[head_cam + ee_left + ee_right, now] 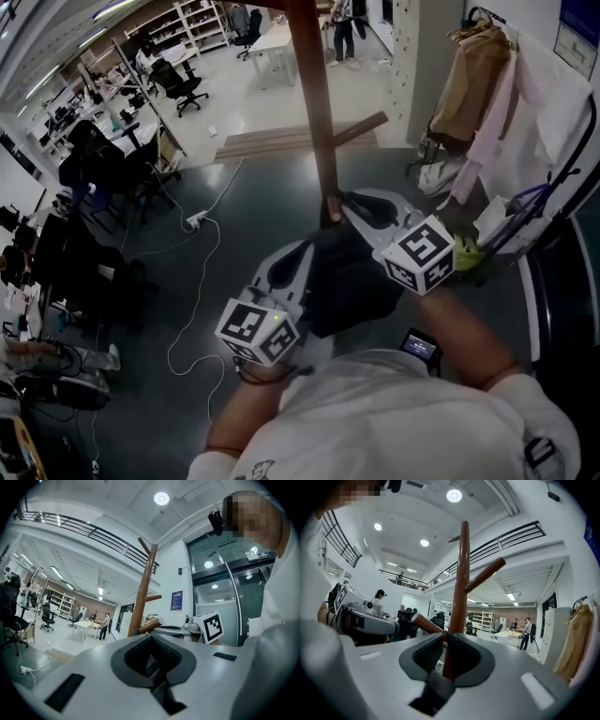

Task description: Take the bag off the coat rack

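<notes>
The coat rack, a red-brown wooden pole with slanted pegs, stands just ahead of me. No bag shows on the pegs in either gripper view. In the head view a black soft mass lies between and below both grippers; I cannot tell whether it is the bag. My right gripper is shut, tips almost at the pole, nothing visible in it. Seen along its jaws, the right gripper lines up with the pole. My left gripper is lower and to the left, also shut.
A garment rail with tan and pink clothes stands at the right by a glass door. Wooden planks lie on the floor behind the rack. A white power strip and cable trail at the left, near chairs and desks.
</notes>
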The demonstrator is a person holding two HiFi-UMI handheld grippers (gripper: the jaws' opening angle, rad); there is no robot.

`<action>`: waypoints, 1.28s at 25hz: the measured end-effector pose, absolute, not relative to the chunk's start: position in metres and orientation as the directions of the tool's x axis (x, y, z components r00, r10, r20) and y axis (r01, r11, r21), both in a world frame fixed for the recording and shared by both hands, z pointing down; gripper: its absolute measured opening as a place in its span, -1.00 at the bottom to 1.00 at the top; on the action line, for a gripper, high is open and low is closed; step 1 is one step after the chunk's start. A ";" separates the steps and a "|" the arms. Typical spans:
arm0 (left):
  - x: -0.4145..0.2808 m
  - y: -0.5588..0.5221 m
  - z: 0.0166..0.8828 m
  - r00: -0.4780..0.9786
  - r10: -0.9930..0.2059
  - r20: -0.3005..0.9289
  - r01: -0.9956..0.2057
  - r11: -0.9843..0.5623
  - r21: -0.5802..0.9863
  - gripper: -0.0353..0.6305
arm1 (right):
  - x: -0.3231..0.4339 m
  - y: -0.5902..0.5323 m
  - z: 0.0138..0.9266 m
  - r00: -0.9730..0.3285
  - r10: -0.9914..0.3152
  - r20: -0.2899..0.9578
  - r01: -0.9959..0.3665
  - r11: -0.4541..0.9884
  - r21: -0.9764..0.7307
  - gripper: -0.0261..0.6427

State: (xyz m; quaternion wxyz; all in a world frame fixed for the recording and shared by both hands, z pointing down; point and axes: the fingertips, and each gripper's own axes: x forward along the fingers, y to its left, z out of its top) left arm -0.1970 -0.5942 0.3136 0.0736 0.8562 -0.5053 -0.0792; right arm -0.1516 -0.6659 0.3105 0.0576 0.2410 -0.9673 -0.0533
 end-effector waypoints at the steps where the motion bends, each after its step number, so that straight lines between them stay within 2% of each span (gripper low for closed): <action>1: -0.198 -0.597 0.313 0.470 -0.880 -0.061 -0.857 -0.472 0.208 -0.89 | -0.153 -0.670 0.315 -0.881 -0.463 0.101 -0.450 0.884 0.130 -0.78; 14: -0.203 -0.625 0.316 0.411 -0.909 -0.066 -0.883 -0.415 0.220 -0.89 | -0.158 -0.699 0.341 -0.896 -0.400 0.193 -0.379 0.915 0.139 -0.75; 21: -0.215 -0.614 0.322 0.395 -0.917 -0.060 -0.890 -0.398 0.224 -0.89 | -0.156 -0.698 0.335 -0.880 -0.456 0.130 -0.441 0.888 0.126 -0.85; 32: -0.233 -0.571 0.313 0.421 -0.903 -0.087 -0.874 -0.430 0.226 -0.89 | -0.149 -0.652 0.298 -0.851 -0.523 0.046 -0.513 0.847 0.140 -0.86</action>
